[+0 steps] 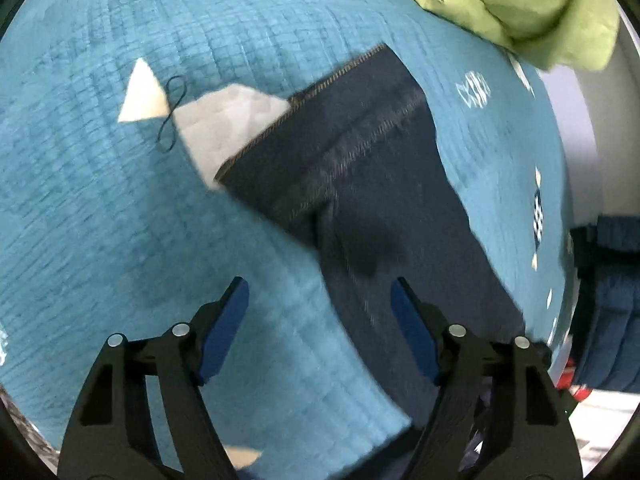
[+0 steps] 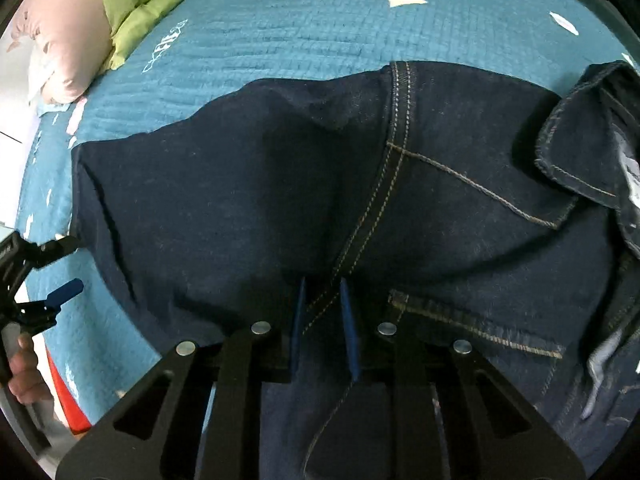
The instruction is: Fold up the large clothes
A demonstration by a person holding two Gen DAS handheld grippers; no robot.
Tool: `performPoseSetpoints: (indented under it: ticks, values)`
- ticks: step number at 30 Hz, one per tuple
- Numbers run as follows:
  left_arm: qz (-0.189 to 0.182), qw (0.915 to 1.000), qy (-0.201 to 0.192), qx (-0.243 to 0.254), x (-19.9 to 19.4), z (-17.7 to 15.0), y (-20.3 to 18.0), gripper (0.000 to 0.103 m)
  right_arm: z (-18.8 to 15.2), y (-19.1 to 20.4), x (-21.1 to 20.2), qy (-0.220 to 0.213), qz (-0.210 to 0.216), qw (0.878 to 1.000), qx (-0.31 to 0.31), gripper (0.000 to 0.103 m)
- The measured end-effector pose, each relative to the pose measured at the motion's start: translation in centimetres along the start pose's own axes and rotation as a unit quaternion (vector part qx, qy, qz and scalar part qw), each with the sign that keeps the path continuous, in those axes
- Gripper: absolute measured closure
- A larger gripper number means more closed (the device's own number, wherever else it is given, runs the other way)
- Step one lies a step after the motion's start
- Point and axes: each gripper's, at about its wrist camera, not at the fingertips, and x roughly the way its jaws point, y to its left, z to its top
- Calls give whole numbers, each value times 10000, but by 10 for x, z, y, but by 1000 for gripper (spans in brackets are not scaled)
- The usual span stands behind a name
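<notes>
Dark blue jeans [image 2: 420,184] lie spread on a teal bedspread [image 2: 260,36]. In the left wrist view a jeans leg [image 1: 360,184] with its hem runs from the middle toward the lower right. My left gripper [image 1: 320,296] is open and empty, hovering above the leg's near edge; it also shows at the left edge of the right wrist view [image 2: 64,268]. My right gripper [image 2: 322,292] is shut on a fold of the jeans at the stitched seam near the crotch. The waistband [image 2: 600,160] is bunched at the right.
A green blanket [image 1: 520,8] and a pink pillow [image 2: 64,40] sit at the head of the bed. A black hair tie [image 1: 172,112] lies on the bedspread beside white patches. Dark blue fabric [image 1: 612,300] hangs past the bed's edge.
</notes>
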Motion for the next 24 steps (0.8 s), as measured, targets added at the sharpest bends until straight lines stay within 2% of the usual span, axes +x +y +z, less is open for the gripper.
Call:
performPoseSetpoints:
  ticks: [2,3,4,7,8,10,12,14,17,21,23,24]
  values:
    - [-149,9998,-88,-96,6,9,0,42,1,-2,2,32,63,10000,-16,86]
    - [-272,9993,-203,-169,10,15,-1,56,2,-4,2,48,119,9999,3,86]
    - [-284,9989,-296,-231,14,19,-1,63,3,-7,1,63,202,9998,72,86]
    - [-445,9970,-412,-480,18,28,5,70,4,-11,1,71,317,9994,146,88]
    - [-496,9965,-459,-496,16,30,6,80,4,-11,1,53,350,9992,167,88]
    - [-497,9964,-575,-387,9,31,5,86,3,-13,1,35,388,9991,188,88]
    - [-503,9954,-793,-161,-5,26,-4,89,4,-13,1,42,384,9991,197,88]
    - [-352,9936,-1059,166,-26,18,-16,90,5,-12,3,45,370,9991,190,88]
    - [-177,9873,-1431,662,-56,1,-34,90,3,-15,2,30,378,9991,189,89]
    - [-40,9713,-1945,1365,-99,-35,-68,90,0,-19,1,-27,357,9992,162,89]
    - [80,9607,-2189,1705,-114,-55,-89,90,1,-18,1,-31,335,9993,161,89]
    - [183,9516,-2372,1943,-124,-71,-104,90,1,-20,0,-43,391,9990,198,89]
